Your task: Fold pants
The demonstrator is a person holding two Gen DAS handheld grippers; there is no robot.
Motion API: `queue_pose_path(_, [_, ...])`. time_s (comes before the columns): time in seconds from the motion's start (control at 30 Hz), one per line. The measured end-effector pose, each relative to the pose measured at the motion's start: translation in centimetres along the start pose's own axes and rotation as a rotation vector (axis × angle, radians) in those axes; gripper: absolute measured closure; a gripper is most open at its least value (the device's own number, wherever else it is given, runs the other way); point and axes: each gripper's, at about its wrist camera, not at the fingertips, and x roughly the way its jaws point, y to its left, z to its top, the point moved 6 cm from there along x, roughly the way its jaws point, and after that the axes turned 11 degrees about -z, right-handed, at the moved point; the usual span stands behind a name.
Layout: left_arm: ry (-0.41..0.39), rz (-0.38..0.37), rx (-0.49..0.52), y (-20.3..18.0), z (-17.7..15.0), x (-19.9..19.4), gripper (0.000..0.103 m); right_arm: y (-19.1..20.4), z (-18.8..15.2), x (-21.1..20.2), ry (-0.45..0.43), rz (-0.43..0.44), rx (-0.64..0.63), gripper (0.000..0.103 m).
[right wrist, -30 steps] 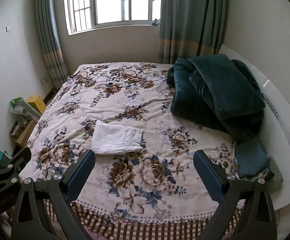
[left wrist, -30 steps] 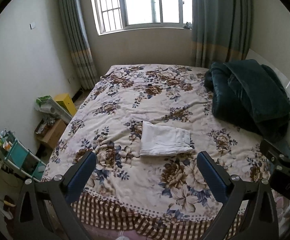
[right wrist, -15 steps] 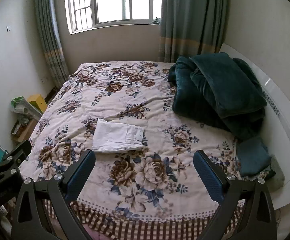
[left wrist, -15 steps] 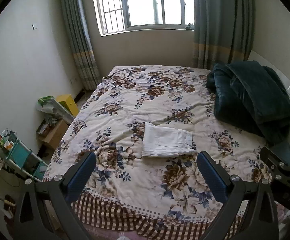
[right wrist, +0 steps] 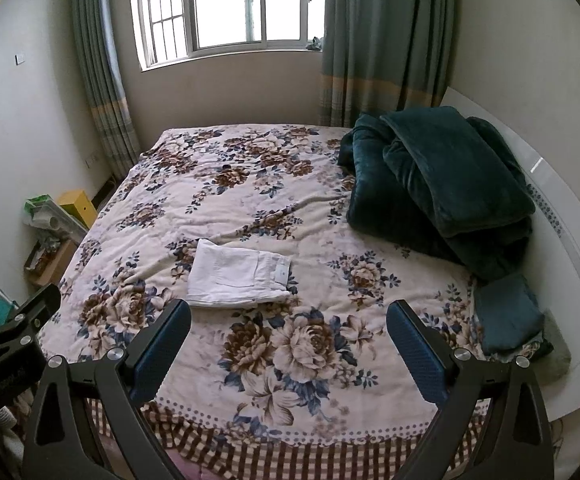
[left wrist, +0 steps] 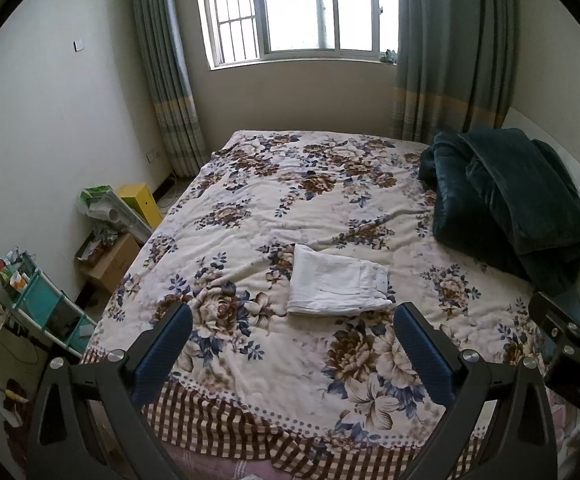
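The floral bedspread (left wrist: 309,208) fills both views, with more window and wall showing above it than a second ago as both cameras have drawn back. The folded white pants (left wrist: 337,282) lie unmoved near its middle. The left gripper (left wrist: 291,330) and right gripper (right wrist: 288,326) hang above the foot edge, jaws spread wide, empty.

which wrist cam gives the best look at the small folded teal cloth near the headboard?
Right wrist. The folded teal cloth shows whole there, lying at the bed's edge below the dark green blanket pile. In the left wrist view the right gripper's body covers that corner, so at most a sliver of it shows.
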Motion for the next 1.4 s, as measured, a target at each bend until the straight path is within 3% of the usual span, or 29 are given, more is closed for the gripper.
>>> queue_pose_path(0.23, [-0.008, -0.001, -0.001, -0.1, 0.1, -0.3, 0.000, 0.7, 0.4, 0.1, 0.013, 0.038, -0.016, 0.000])
queue_pose_path(1.4, [-0.065, -0.015, 0.014, -1.4, 0.5, -2.1, 0.000, 1.2, 1.8, -1.4, -0.027, 0.034, -0.009, 0.000])
